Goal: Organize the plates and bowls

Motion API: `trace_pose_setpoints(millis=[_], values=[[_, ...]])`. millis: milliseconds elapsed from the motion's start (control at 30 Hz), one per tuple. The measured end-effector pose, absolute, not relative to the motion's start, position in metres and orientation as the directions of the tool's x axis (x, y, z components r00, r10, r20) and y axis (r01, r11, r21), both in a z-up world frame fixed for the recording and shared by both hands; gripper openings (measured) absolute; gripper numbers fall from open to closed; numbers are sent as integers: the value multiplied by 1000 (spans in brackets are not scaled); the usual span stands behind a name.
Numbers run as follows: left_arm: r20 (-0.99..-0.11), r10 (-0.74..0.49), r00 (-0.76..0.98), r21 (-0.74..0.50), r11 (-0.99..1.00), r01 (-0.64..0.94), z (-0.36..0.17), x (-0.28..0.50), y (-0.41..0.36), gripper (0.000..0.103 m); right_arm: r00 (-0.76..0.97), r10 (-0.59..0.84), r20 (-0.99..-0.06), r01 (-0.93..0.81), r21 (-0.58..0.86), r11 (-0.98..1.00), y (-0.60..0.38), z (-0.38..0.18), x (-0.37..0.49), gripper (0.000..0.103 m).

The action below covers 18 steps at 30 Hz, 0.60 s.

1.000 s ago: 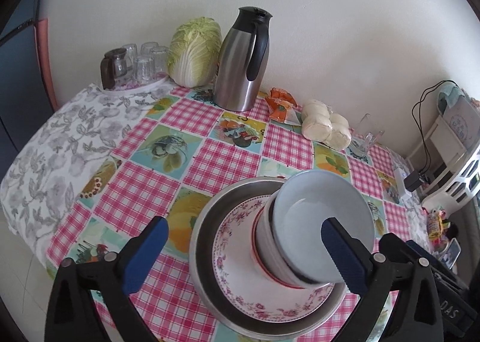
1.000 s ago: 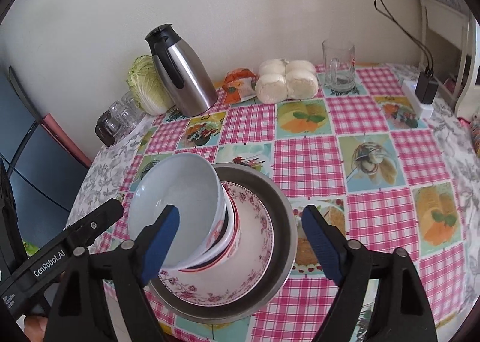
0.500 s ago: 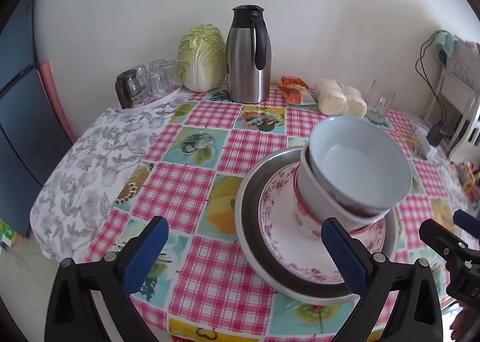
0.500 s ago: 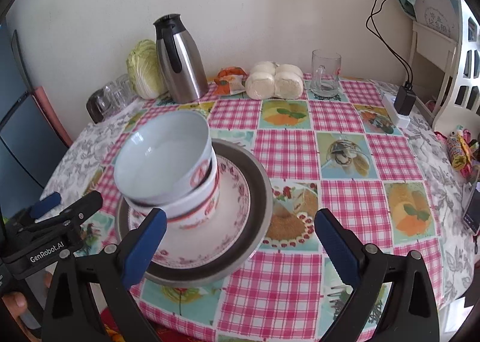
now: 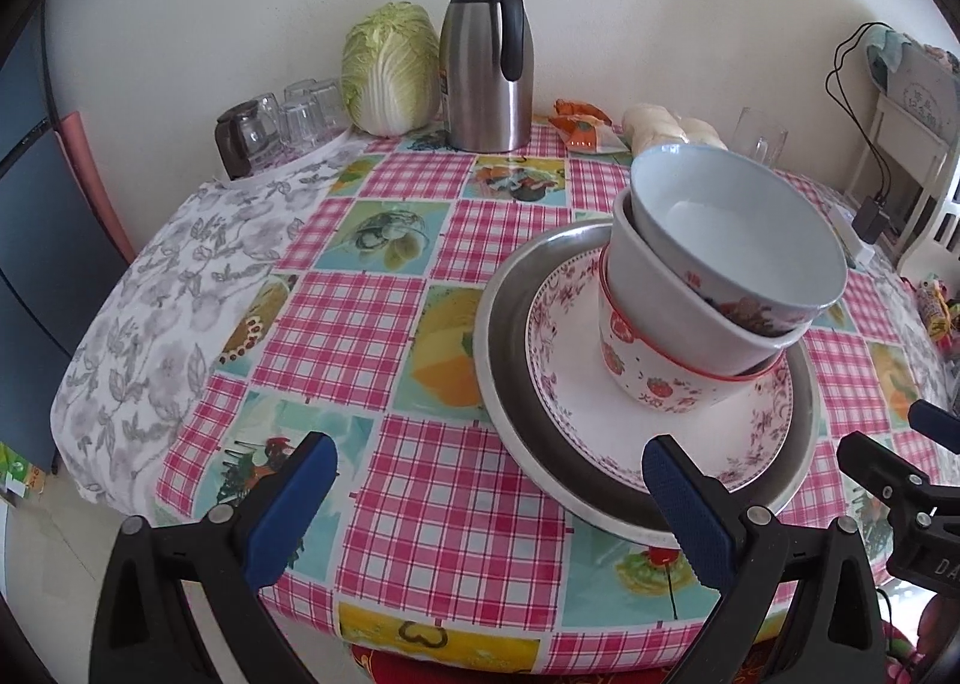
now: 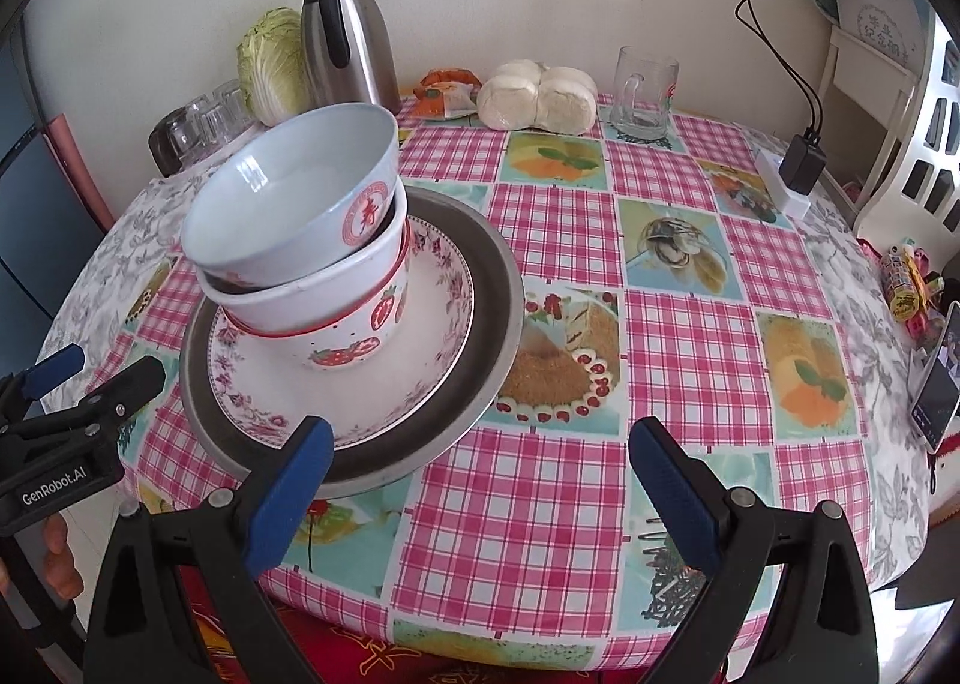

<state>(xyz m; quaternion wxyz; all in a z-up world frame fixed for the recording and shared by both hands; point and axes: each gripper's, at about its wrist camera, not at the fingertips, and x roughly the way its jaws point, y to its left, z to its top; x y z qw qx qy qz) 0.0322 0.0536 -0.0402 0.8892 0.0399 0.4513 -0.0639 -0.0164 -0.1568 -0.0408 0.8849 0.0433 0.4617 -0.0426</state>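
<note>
A stack stands on the checked tablecloth: a metal plate (image 5: 510,384) (image 6: 480,336), a floral plate (image 5: 564,384) (image 6: 432,336) on it, then a strawberry bowl (image 5: 654,378) (image 6: 354,342), a white bowl (image 5: 660,294) (image 6: 312,288), and a tilted pale bowl (image 5: 744,228) (image 6: 288,192) on top. My left gripper (image 5: 486,504) is open and empty, at the table's near edge, left of the stack. My right gripper (image 6: 480,486) is open and empty, at the near edge, right of the stack.
At the back stand a steel thermos (image 5: 489,60), a cabbage (image 5: 390,69), upturned glasses (image 5: 288,120), a snack packet (image 6: 447,93), buns (image 6: 537,96) and a glass mug (image 6: 642,93). A power strip (image 6: 786,186) and phone (image 6: 939,384) lie at the right.
Both grippers have pulled back and lowered away from the stack toward the table's near edge. The stack has stayed in place with nothing held.
</note>
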Motion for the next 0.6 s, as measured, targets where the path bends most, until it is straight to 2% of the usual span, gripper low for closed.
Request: trace_pose_setpoints(millis=[600], values=[[-833, -76, 549, 28, 984, 178, -53, 37, 47, 103, 549, -36, -835, 105, 26, 994, -156, -47, -11, 99]])
